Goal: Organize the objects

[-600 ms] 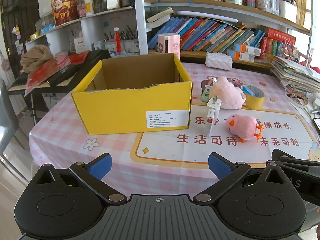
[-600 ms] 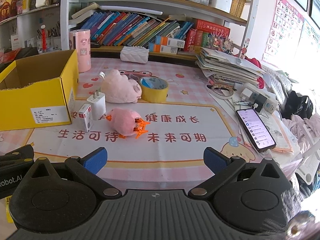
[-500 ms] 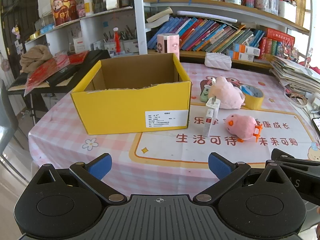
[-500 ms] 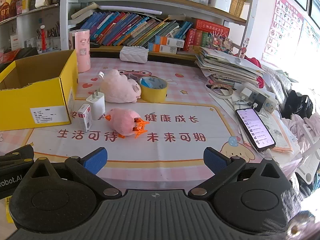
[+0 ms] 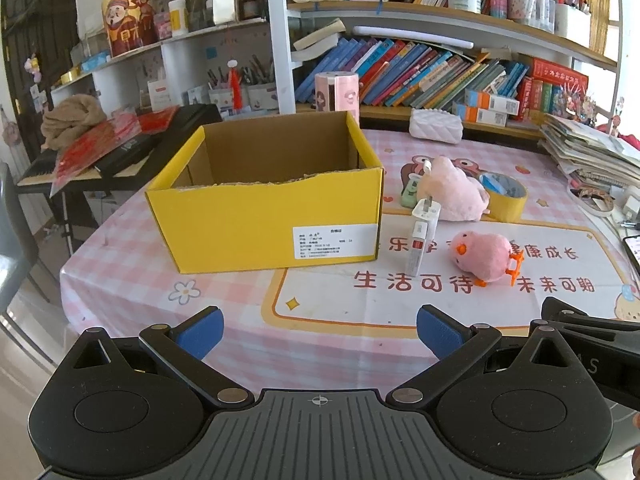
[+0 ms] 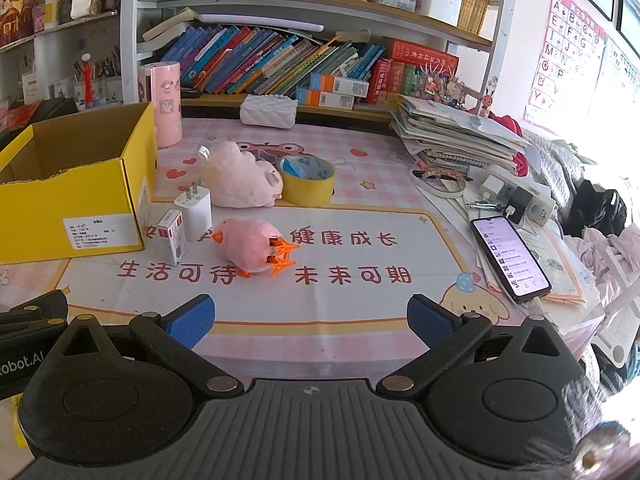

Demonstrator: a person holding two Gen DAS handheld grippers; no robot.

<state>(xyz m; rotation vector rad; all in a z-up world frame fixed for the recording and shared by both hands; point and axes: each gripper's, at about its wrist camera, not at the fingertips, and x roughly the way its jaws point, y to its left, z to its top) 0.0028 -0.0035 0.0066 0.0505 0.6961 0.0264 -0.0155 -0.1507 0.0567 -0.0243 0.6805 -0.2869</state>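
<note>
Both grippers, left [image 5: 318, 330] and right [image 6: 310, 320], spread wide, empty; pink plush chick [image 6: 253, 249] lies beside open yellow cardboard box [image 5: 264, 220].

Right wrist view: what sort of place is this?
Probably a child's study corner at home: packed bookshelves, an alphabet poster on the wall, and a cartoon-printed tablecloth with plush toys on it.

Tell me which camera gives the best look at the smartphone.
The right wrist view: the smartphone lies fully visible with its screen lit, to the right of the mat's edge. The left wrist view shows only a sliver of it at the right frame edge.
</note>
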